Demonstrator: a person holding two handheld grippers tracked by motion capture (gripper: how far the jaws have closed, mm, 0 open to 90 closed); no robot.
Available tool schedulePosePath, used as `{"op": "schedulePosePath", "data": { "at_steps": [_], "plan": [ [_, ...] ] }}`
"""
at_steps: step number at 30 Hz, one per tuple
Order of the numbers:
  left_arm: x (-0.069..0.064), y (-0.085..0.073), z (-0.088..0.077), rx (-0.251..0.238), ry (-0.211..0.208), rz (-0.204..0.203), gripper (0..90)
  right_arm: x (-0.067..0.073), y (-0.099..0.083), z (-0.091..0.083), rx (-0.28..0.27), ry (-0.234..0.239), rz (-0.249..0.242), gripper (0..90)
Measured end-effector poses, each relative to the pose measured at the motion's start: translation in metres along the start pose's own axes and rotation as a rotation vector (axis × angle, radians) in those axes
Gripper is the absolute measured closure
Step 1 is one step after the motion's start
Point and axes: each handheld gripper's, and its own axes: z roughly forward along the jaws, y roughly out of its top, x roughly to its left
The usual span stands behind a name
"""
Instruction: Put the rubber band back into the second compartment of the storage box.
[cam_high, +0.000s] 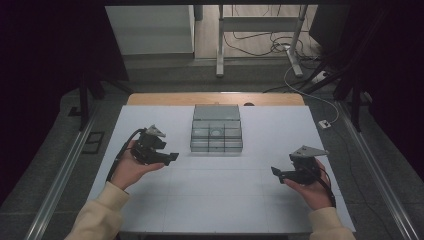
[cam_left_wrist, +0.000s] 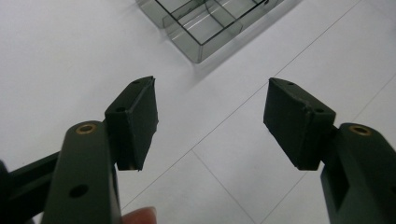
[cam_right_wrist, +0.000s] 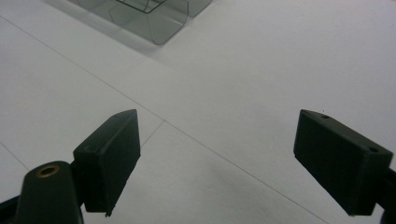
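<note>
1. High view: clear compartment box (cam_high: 216, 131) sits on the white desk (cam_high: 150, 200), centred left-right, toward the far edge, lid folded back behind it. Left gripper (cam_high: 171, 157) hangs just off the box's near-left corner, not touching. Right gripper (cam_high: 276, 172) is well apart, near the right edge.
2. Left gripper view: jaws stand wide, nothing between them, bare desk below. Box corner (cam_left_wrist: 201, 32) lies ahead, thin see-through walls and dividers visible.
3. Right gripper view: jaws wide apart, empty. Rounded clear edge of the box (cam_right_wrist: 154, 23) shows far ahead at the top.
4. Handling, my read: thin rigid plastic, light, glossy, so slippery and likely to slide on the desk if pushed. Walls could flex or crack under a hard pinch.
5. Grip point: pinch an outer wall at a corner or over a divider, where it's stiffest; moderate squeeze. The hinged lid may swing; steady it with the other gripper.
</note>
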Motion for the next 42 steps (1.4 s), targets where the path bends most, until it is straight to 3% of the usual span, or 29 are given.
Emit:
{"op": "schedulePosePath", "data": {
  "at_steps": [3,15,26,30,42],
  "plan": [
    [-0.002,-0.003,0.004,0.009,0.015,0.013,34.8,0.000,0.000,0.000,0.001,0.000,-0.001,14.6],
    [0.005,-0.016,0.029,0.031,0.017,-0.003,34.9,0.001,0.000,0.002,0.014,-0.003,-0.006,14.6],
    [0.010,-0.011,0.046,0.051,-0.004,0.011,35.0,0.001,-0.001,0.002,0.017,-0.002,-0.006,14.6],
    [0.011,-0.011,0.048,0.064,-0.005,0.014,35.0,0.000,-0.002,0.002,0.019,-0.003,-0.005,14.6],
    [0.016,-0.014,0.042,0.045,-0.028,-0.009,35.1,0.001,-0.002,0.003,0.023,-0.002,-0.010,14.7]
  ]
}}
